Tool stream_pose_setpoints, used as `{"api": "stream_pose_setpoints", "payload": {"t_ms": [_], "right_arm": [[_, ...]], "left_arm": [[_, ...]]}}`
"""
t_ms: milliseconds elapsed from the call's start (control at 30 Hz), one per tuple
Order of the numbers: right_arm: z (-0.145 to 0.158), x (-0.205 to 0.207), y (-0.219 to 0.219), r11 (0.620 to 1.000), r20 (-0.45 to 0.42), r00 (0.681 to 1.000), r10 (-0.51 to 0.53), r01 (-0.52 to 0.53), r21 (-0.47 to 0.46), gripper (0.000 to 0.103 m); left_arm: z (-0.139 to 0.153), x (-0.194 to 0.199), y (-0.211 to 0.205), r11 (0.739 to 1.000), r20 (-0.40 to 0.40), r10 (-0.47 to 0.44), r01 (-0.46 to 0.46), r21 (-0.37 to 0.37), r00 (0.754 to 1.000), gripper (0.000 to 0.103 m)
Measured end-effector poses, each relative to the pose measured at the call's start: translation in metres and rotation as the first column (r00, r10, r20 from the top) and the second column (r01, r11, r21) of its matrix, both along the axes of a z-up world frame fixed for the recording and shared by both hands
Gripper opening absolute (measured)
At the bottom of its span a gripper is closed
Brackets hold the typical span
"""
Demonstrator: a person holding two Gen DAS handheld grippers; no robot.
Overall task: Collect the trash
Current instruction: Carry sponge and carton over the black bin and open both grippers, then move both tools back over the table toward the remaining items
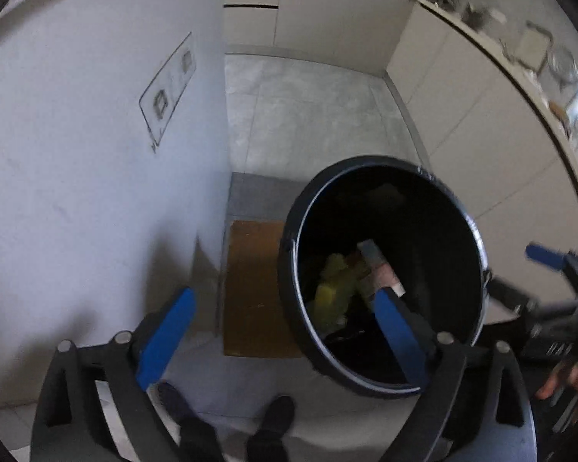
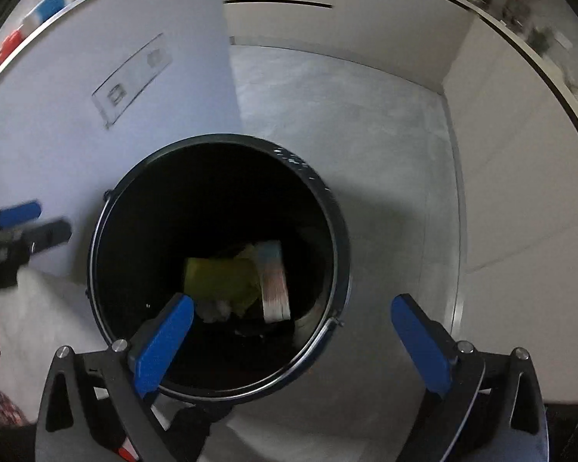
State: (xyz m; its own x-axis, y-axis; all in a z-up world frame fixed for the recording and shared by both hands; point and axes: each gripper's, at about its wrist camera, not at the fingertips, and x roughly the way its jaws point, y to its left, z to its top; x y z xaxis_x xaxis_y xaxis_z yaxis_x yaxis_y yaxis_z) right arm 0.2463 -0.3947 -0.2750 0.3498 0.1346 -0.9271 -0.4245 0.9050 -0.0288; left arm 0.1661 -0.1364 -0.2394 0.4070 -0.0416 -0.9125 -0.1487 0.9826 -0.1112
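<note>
Down in the lower half of both views, a black bucket (image 1: 478, 238) is standing on the pale tiled floor (image 1: 308, 115), its round mouth facing the cameras. Inside it, at the bottom, trash is lying in a small heap: something yellow and crumpled (image 2: 215, 277) is sitting toward the centre, with a flat printed packet (image 2: 275, 281) leaning just to its right in the right wrist view. In the left wrist view the left gripper (image 1: 285, 340) is hanging with its blue fingers (image 1: 165, 340) spread wide and nothing between them; the right-hand finger is overlapping the bucket's opening while the left-hand one is showing against the white wall (image 1: 77, 173). A brown mat (image 1: 250, 288) is lying on the floor just left of the bucket, partly tucked behind it. In the right wrist view the right gripper (image 2: 293, 340) is likewise gaping, empty, its left-hand finger over the bucket's mouth and the other over bare floor. White cabinet fronts (image 2: 520, 192) are curving along the right side of the frame, and a cluttered, blurred countertop (image 1: 520, 34) is running along the upper right in the left wrist view
</note>
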Motion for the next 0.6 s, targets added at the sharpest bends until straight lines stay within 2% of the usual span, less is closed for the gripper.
{"api": "stream_pose_setpoints", "payload": {"t_ms": [200,367,600], "right_arm": [[0.009,-0.003,0.001,0.997,0.025,0.997,-0.073,0.073,0.022,0.103],[0.020,-0.009,0.006,0.996,0.045,0.995,-0.089,0.087,0.030,0.103],[0.047,-0.024,0.004,0.993,0.085,0.990,-0.116,0.114,0.032,0.103]], "left_arm": [[0.012,-0.008,-0.006,0.999,0.003,-0.034,0.034,0.026,0.999,0.097],[0.023,-0.008,-0.009,0.998,0.026,-0.054,0.053,0.033,0.998,0.097],[0.046,-0.011,-0.006,0.997,0.096,-0.079,0.078,0.016,0.992,0.097]]}}
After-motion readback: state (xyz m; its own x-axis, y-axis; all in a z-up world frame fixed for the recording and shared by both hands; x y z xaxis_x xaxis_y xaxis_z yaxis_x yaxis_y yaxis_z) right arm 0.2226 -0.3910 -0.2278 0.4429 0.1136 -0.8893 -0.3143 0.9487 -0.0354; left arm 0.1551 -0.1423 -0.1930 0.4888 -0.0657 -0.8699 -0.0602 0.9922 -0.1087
